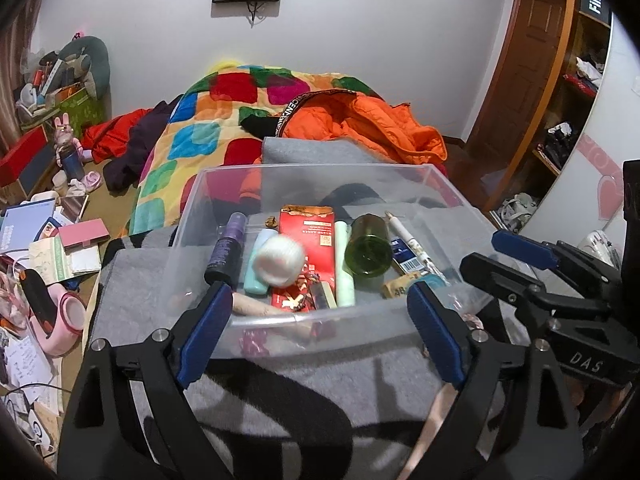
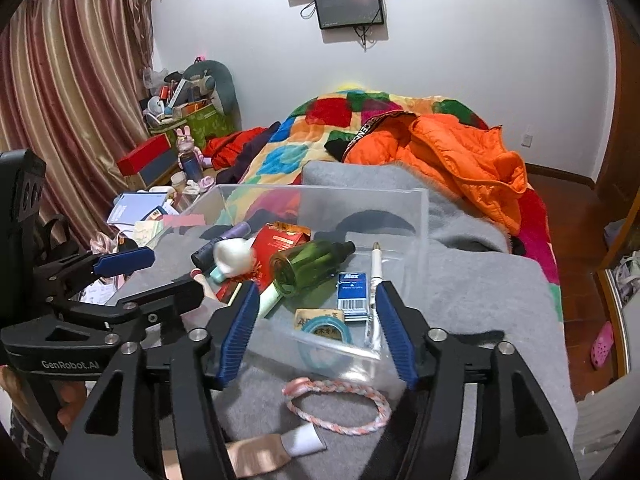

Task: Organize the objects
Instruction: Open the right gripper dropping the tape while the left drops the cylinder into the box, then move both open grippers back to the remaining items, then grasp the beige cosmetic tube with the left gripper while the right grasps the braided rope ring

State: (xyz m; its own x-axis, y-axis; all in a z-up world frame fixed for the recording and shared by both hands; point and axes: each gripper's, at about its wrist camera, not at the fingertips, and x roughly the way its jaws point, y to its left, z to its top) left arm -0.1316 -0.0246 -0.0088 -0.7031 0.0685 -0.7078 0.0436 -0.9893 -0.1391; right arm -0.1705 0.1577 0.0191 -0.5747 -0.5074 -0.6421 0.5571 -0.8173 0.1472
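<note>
Plain white wall (image 2: 460, 60) bearing a black wall-mounted screen (image 2: 349, 5) with dangling cables. Striped pink-and-gold curtain (image 2: 68, 92) at left. Bed under a multicoloured patchwork quilt (image 1: 200, 136). Brown wooden door (image 1: 516, 80); reddish-brown wooden floor (image 2: 576, 240).

White bottle (image 1: 280, 261) — motion-blurred

We saw a bed (image 2: 536, 216) spread with a grey blanket (image 2: 480, 300). On the blanket sat a clear plastic bin (image 2: 416, 216); a braided cord loop (image 2: 340, 408) lay nearer, a patchwork quilt (image 2: 320, 132) and orange jacket (image 2: 460, 152) farther.
</note>
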